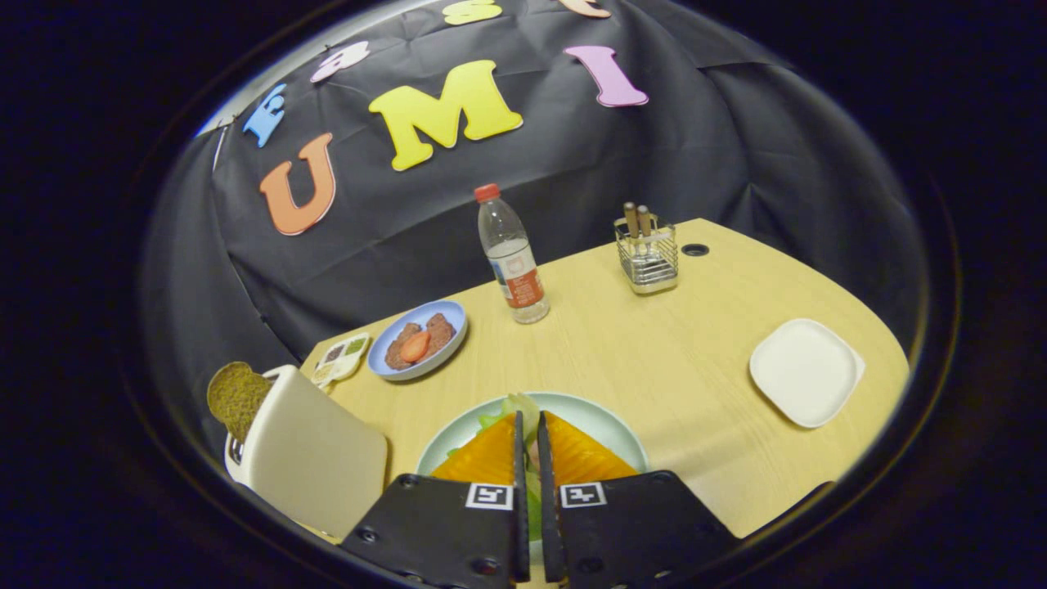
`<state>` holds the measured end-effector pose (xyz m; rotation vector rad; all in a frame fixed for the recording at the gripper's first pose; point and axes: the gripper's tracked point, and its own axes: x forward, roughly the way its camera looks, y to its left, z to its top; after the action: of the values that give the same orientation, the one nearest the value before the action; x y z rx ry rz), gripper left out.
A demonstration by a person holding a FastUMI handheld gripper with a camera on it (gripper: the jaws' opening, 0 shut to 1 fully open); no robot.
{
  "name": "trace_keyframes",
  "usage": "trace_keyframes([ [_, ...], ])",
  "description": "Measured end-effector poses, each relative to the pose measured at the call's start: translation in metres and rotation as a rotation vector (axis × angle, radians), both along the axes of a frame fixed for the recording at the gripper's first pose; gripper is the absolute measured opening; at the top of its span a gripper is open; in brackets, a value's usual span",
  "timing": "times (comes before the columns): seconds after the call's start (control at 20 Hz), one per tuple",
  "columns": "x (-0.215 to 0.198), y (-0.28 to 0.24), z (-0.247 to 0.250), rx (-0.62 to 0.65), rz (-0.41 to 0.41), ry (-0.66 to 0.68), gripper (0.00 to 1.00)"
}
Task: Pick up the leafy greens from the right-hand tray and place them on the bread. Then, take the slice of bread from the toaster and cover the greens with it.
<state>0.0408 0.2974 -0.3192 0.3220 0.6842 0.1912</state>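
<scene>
So we've got the tool pinched nearly closed on the frilly leafy greens, over the round pale plate | grainy brown bread poking out of the boxy cream toaster | square white tray sits well apart on the woodgrain bench

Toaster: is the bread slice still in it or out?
In. The bread slice sticks up from the toaster's slot, left of the gripper, whose fingers pinch greens.

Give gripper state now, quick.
Gripper: nearly shut, fingers pinching leafy greens over the plate.
</scene>
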Motion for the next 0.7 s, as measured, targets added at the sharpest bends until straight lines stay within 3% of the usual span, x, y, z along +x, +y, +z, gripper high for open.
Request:
trace_keyframes([
  [0.2,0.004,-0.015,-0.008,-0.042,0.018,-0.008,0.38],
  [0.3,0.005,-0.02,-0.009,-0.046,0.019,-0.003,0.61],
  [0.55,0.008,-0.043,0.013,-0.088,-0.01,-0.059,0.96],
  [0.7,0.004,-0.057,0.046,-0.143,-0.029,-0.134,0.96],
])
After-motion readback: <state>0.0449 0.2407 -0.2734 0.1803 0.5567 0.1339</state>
